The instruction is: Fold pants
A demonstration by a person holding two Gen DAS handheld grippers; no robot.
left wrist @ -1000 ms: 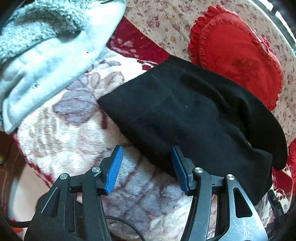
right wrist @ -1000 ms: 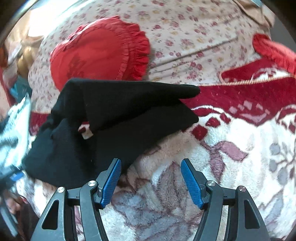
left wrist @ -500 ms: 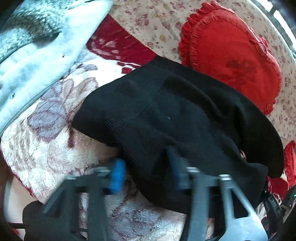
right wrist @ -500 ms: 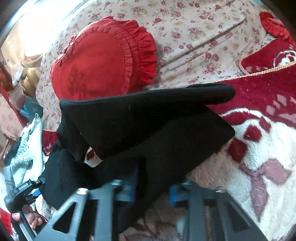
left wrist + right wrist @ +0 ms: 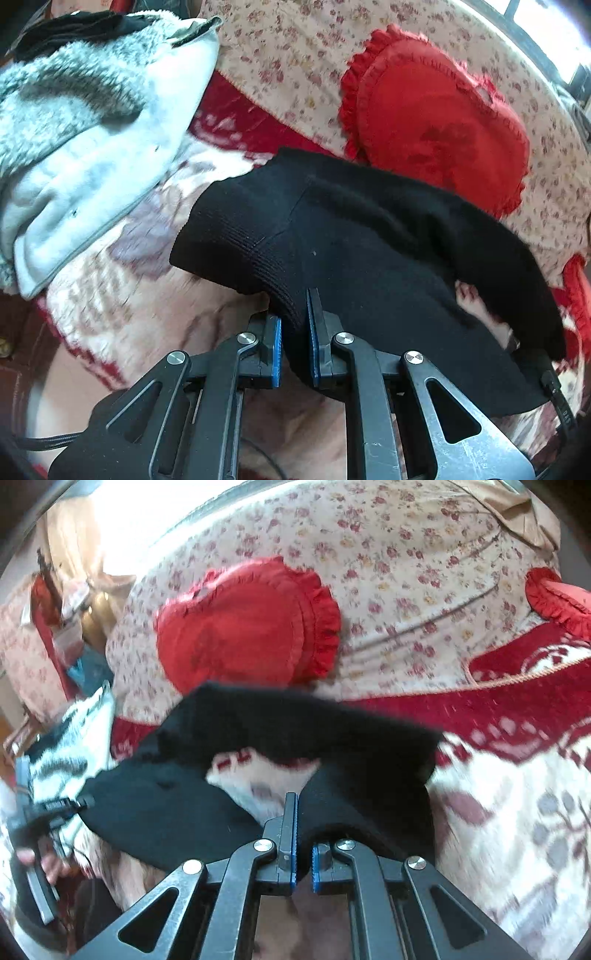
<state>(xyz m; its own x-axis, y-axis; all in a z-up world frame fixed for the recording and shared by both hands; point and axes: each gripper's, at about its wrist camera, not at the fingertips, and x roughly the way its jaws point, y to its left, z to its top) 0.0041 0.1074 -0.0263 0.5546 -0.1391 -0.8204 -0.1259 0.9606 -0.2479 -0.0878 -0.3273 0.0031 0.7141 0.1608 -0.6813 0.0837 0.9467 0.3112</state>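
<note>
You're working over a plush red-and-cream floral blanket [image 5: 122, 295], a red heart-shaped cushion [image 5: 432, 114] behind. The black knit pants [image 5: 369, 240] lie across it, seemingly half folded. Your left gripper [image 5: 295, 332] clamps their ribbed edge; your right gripper [image 5: 303, 836] pinches another edge.

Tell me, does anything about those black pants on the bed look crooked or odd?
Somewhat. The black pants lie bunched, not flat: in the right wrist view a fold gapes open, showing the floral blanket underneath. Both the left gripper and right gripper are clamped on the near edge. Nothing looks torn or spilled.
</note>
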